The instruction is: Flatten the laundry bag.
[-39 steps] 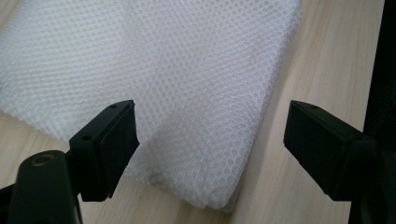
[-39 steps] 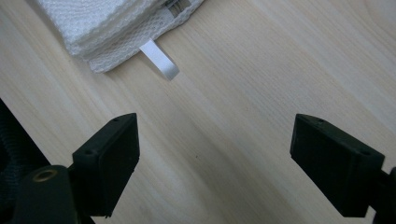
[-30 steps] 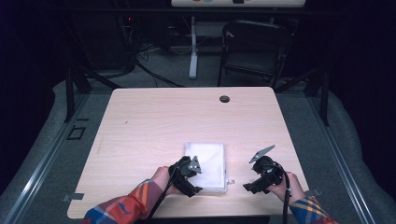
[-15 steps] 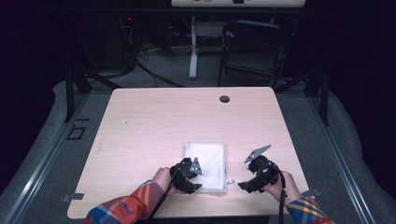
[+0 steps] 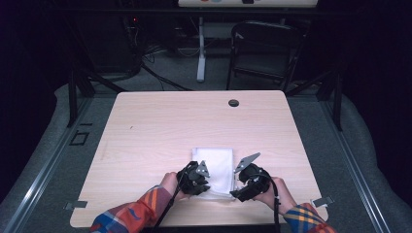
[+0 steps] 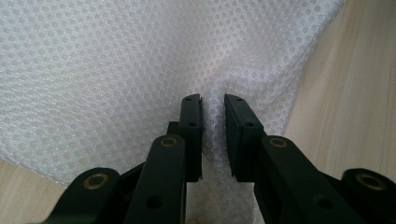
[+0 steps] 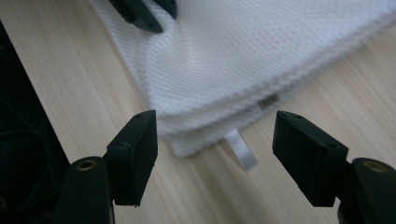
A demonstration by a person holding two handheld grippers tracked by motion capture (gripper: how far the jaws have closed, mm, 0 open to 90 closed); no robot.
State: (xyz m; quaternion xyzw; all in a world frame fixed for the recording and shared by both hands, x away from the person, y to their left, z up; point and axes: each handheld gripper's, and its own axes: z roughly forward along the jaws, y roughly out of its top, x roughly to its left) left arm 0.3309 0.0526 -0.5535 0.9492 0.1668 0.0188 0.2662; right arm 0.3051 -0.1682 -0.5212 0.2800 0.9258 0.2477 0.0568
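A folded white cloth (image 5: 216, 162) lies on the wooden table (image 5: 194, 121) near its front edge. At the cloth's near left corner my left gripper (image 5: 204, 183) has just been closing, and its jaws now pinch a raised fold of the mesh cloth (image 6: 116, 60) between the left gripper (image 6: 213, 100) pads. My right gripper (image 5: 237, 187) is at the near right corner. Its jaws have just been closing but still stand apart. The right gripper (image 7: 215, 135) has the cloth (image 7: 261, 51) corner and a small white loop tag (image 7: 240, 151) between its untouching pads.
A dark round grommet (image 5: 233, 103) sits at the table's far edge. A black chair (image 5: 262, 48) and a white stand (image 5: 200, 48) are on the floor beyond. The other gripper's jaws (image 7: 144, 11) press the cloth farther along its edge.
My right gripper has moved left to the cloth's near right corner. The left gripper has stayed at the near left corner and closed onto the cloth.
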